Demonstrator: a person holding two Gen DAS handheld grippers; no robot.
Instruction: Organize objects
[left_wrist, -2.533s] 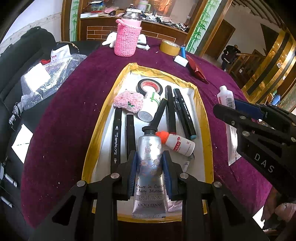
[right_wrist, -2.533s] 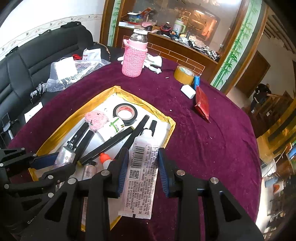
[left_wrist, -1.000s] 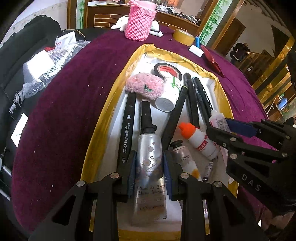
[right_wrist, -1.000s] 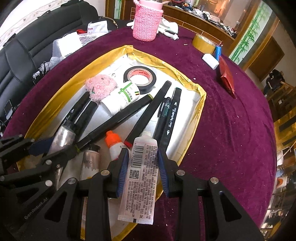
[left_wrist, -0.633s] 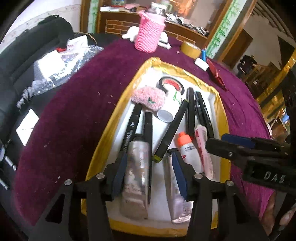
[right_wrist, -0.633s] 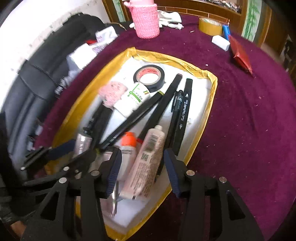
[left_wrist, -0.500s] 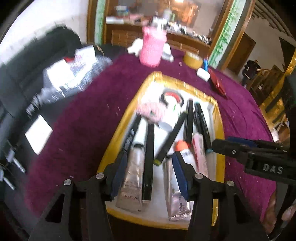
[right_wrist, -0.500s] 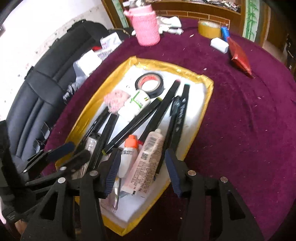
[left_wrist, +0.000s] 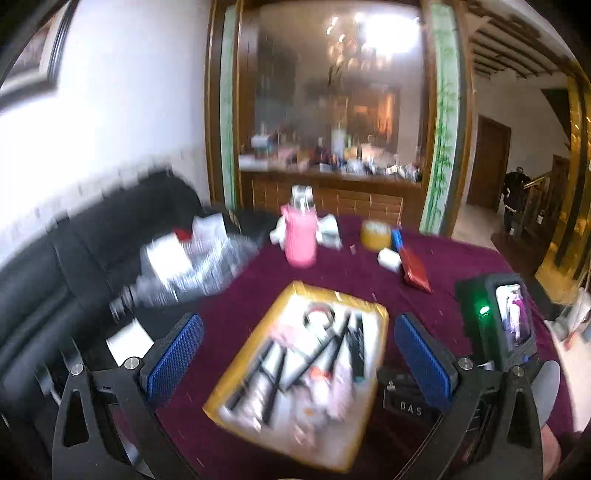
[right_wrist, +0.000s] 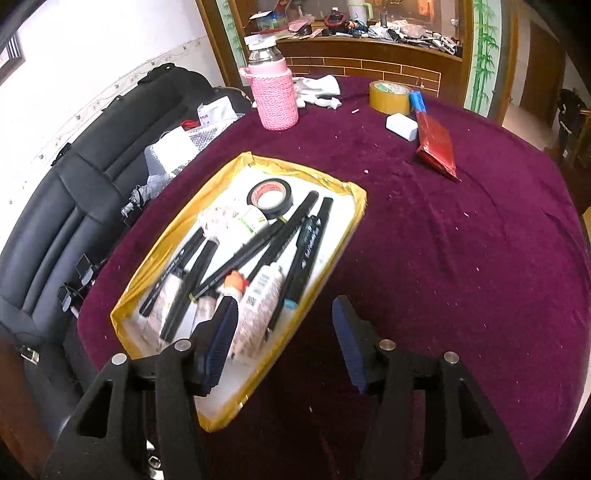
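The left gripper (left_wrist: 298, 360) hangs high above the table (right_wrist: 461, 240), tilted gently downward, its blue pads (left_wrist: 175, 356) spread wide with nothing between them, the jaws having just been opening; its view is smeared by motion; the right gripper (right_wrist: 286, 345) points steeply down over the near right corner of the tray (right_wrist: 177, 221), jaws partly apart and gripping nothing, its left pad (right_wrist: 221, 343) in front of the tray's near end and its right pad over bare purple cloth.

The gold-rimmed, white-floored tray sits on the purple cloth towards the table's left; in it, from the left, lie dark markers (right_wrist: 192, 288) beside a silvery tube (right_wrist: 164, 306), a pink fluffy thing (right_wrist: 214, 218) and a white bottle (right_wrist: 253, 219) farther back, a roll of black tape (right_wrist: 269, 195) at the far end, an orange-capped small bottle (right_wrist: 233, 282), a white printed tube (right_wrist: 258, 306), then more black pens (right_wrist: 310, 247) by the right rim.
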